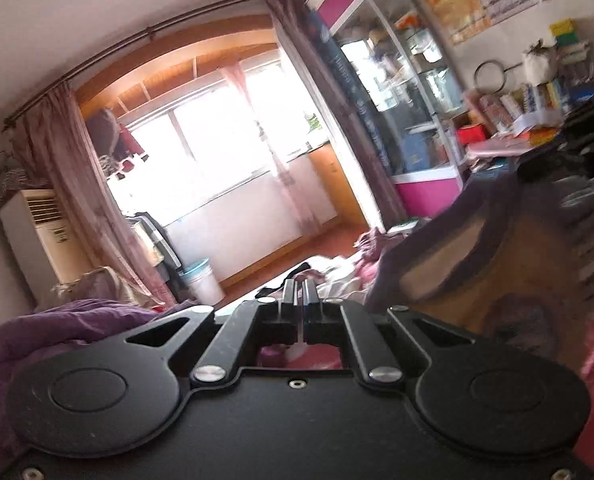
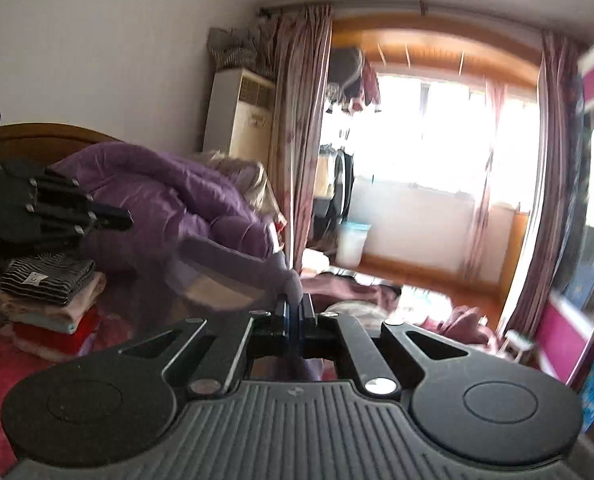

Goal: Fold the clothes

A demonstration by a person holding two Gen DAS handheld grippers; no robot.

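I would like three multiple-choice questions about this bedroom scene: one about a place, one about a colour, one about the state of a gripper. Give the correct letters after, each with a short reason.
1. Where does the stack of folded clothes lie?
A. On the bed, at the left of the right wrist view
B. On the floor by the window
C. On top of the air conditioner

2. What colour is the bulky quilt on the bed?
A. Green
B. Purple
C. Yellow

3. In what state is the right gripper?
A. Wide open and empty
B. Out of view
C. Shut on a garment

Answers:
1. A, the stack sits on the red bedcover, striped piece on top.
2. B, the quilt is purple in both views.
3. C, its fingers pinch the purple-grey garment, which stretches away to the left.
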